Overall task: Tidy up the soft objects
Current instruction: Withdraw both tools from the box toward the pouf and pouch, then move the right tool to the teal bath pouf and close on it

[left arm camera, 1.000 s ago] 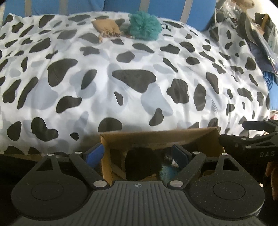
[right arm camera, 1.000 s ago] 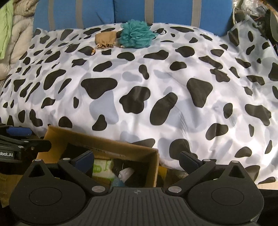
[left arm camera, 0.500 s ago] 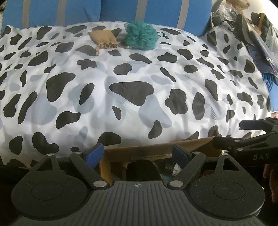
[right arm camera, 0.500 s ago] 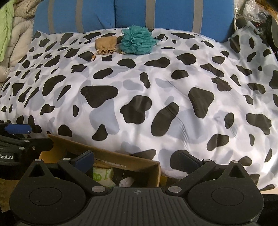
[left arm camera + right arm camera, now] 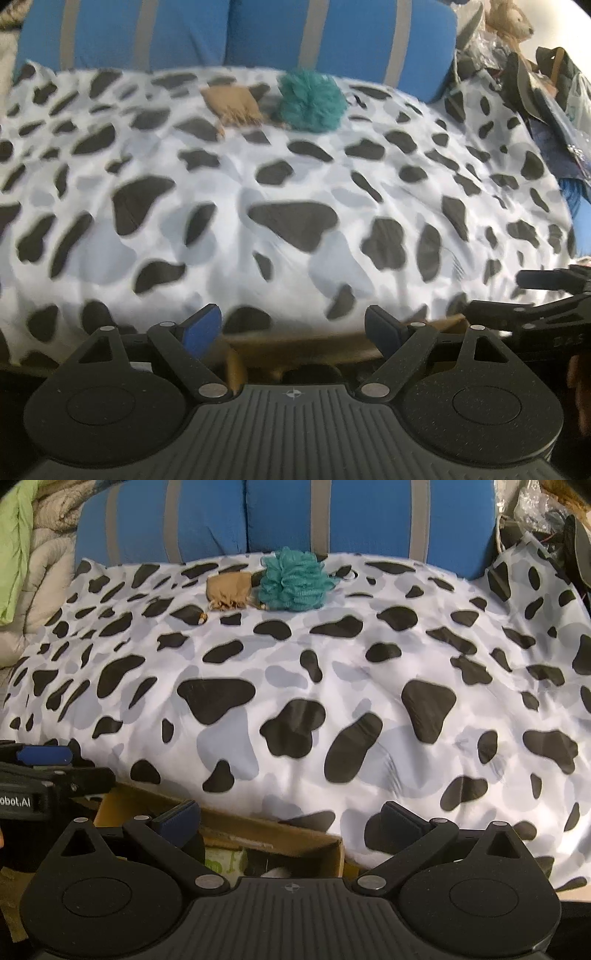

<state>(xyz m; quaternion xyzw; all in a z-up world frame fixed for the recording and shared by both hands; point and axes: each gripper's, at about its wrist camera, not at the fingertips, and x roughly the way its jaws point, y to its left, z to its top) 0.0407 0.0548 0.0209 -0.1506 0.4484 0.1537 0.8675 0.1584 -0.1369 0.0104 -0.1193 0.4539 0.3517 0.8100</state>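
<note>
there, both grippers, left (image 5: 293, 325) and right (image 5: 291, 818), had fingers spread wide, holding nothing, over a box (image 5: 273, 836). the loofah (image 5: 293, 581) lay touching a pouch (image 5: 229, 590) far back on the bed (image 5: 332, 686), by cushions (image 5: 280, 517).
</note>
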